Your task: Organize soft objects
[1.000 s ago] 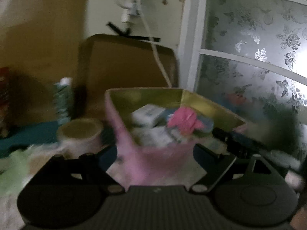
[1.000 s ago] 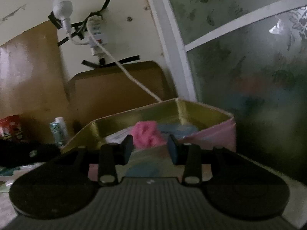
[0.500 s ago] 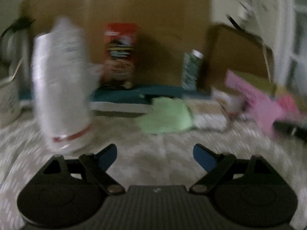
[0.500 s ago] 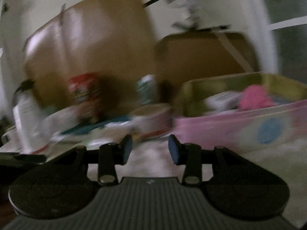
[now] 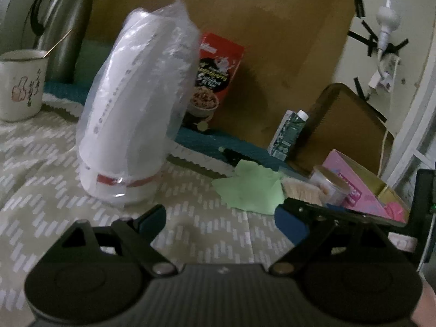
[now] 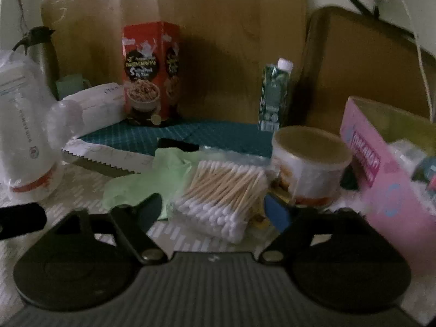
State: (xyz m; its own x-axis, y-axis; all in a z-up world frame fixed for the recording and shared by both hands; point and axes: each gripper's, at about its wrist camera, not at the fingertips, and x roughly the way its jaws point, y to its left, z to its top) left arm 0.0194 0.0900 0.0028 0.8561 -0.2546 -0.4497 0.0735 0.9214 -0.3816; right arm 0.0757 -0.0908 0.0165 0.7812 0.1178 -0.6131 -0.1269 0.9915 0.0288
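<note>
Swabs in a clear pack lie on the counter btwn green cloth and tub, pink box further right. Right gripper jaws opening, nothing btwn them; left gripper wide, empty.

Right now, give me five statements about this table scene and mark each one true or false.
1. The bag of cotton swabs lies between the green cloth and the round tin. True.
2. The red cereal box lies flat on its side. False: it stands upright against the brown board.
3. The right gripper is clamped on the cotton swabs. False: its jaws are opening and the pads press on nothing; the swabs lie just ahead.
4. The left gripper stands open and holds nothing. True.
5. The green carton has a black cap. False: the cap is white.
</note>
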